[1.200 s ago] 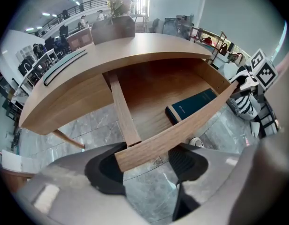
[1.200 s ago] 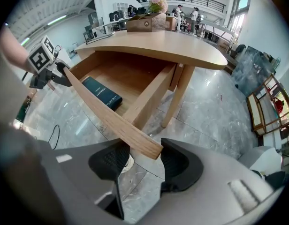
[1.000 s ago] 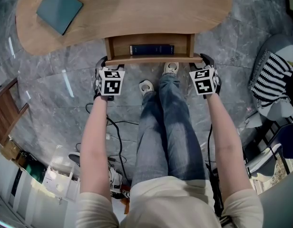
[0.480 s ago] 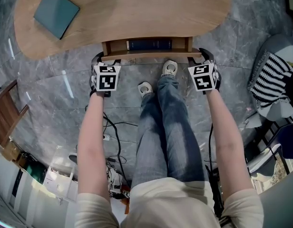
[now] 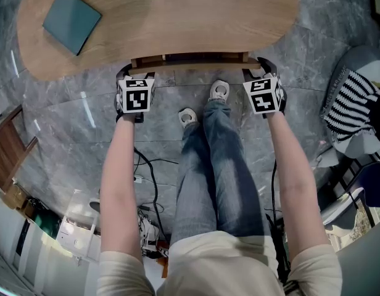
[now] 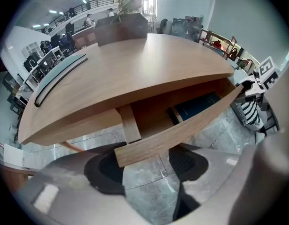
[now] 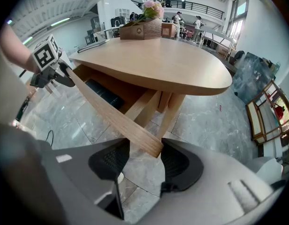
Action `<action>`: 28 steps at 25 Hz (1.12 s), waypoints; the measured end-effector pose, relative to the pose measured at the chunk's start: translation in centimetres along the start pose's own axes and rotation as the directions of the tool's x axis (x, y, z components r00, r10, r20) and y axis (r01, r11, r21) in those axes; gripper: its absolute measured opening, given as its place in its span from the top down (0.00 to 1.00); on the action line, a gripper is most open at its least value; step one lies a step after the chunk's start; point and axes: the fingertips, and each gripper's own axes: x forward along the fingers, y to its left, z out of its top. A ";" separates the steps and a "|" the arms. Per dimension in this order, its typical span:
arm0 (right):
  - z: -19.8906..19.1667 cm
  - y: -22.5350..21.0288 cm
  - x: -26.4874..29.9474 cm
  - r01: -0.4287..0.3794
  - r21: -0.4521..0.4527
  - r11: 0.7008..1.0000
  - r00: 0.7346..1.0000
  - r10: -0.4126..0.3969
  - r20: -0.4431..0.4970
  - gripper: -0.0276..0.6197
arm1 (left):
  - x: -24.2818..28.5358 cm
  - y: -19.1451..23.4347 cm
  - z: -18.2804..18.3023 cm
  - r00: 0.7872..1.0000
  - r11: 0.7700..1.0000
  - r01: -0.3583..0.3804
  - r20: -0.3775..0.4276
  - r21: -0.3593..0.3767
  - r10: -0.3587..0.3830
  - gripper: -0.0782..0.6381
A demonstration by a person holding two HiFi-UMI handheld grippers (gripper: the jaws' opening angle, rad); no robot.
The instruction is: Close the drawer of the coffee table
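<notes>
Straddling the drawer point(image 5: 190, 58) front's ends, left gripper point(image 5: 136, 74) and right gripper point(image 5: 259, 71) have fingers point(image 7: 109, 161) spread, unclenched. Drawer almost shut under the table point(image 5: 177, 17) (closing step); next needs an even push farther in.

The person wears faded blue jeans point(image 5: 218, 165), a cream short-sleeved top point(image 5: 221, 261) and pale trainers point(image 5: 220, 90), and the forearms are bare. The left hand-held gripper point(image 5: 136, 74) and the right hand-held gripper point(image 5: 256, 68) are black. Each carries a white cube point(image 5: 136, 96) printed with black square markers. Up close, their jaws are smooth grey shells faced with dark ribbed pads point(image 7: 108, 161).
</notes>
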 end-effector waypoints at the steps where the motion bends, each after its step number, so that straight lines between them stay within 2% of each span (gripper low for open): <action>1: 0.1 -0.1 0.0 0.001 0.001 1.000 1.000 -0.001 -0.001 0.64 | 0.1 0.1 0.2 1.000 1.000 -0.004 0.001 -0.008 0.004 0.49; 8: 1.6 -1.2 0.6 0.006 0.003 1.000 1.000 -0.006 0.004 0.64 | 0.3 0.8 2.0 0.999 0.997 -0.040 0.023 -0.073 0.042 0.49; 13: 2.4 -1.7 0.8 0.007 0.009 1.000 1.000 -0.007 0.006 0.64 | 0.3 1.0 2.6 0.998 0.978 -0.037 0.034 -0.205 0.045 0.49; 28: 4.3 -2.9 1.5 0.014 0.017 1.000 1.000 -0.014 0.002 0.63 | 0.8 2.0 4.8 0.997 0.974 -0.058 0.045 -0.221 0.069 0.50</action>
